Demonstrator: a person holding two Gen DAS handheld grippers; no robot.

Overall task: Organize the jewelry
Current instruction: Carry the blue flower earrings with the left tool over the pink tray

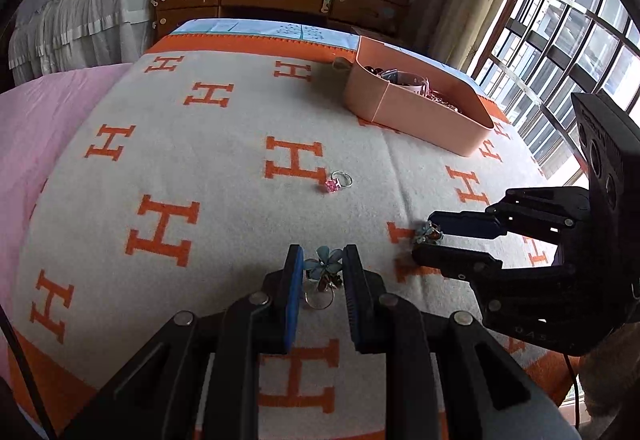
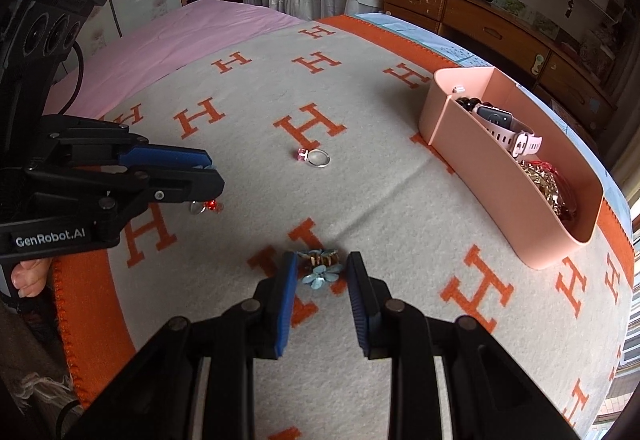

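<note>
Close up, the left hand-held gripper (image 1: 320, 264) is clenched on a blue flower ring (image 1: 322, 264): in the left wrist view both blue pads press the flower's petals, and the silver band hangs below between the fingers, clear of the blanket (image 1: 208, 167). From the right wrist view the same gripper comes in from the left edge with its jaws nearly together, a bit of red bead and clear loop showing under its tips.

Just beside it, the right hand-held gripper (image 2: 322, 264) has a second blue flower piece (image 2: 320, 268) between its fingers. Whether the pads actually pinch it I cannot tell from that view; in the left wrist view the two fingertips sit close above and below the piece, which lies at the blanket's surface.

Farther out, a silver ring with a pink stone (image 1: 338, 181) lies alone on the cream blanket with orange H letters, well apart from both grippers. Beyond it, toward the window side of the bed, stands a pink organizer tray (image 2: 452, 127) with a divider; a pink-strapped watch (image 2: 508, 131) and gold chains (image 2: 552, 187) rest inside.
</note>
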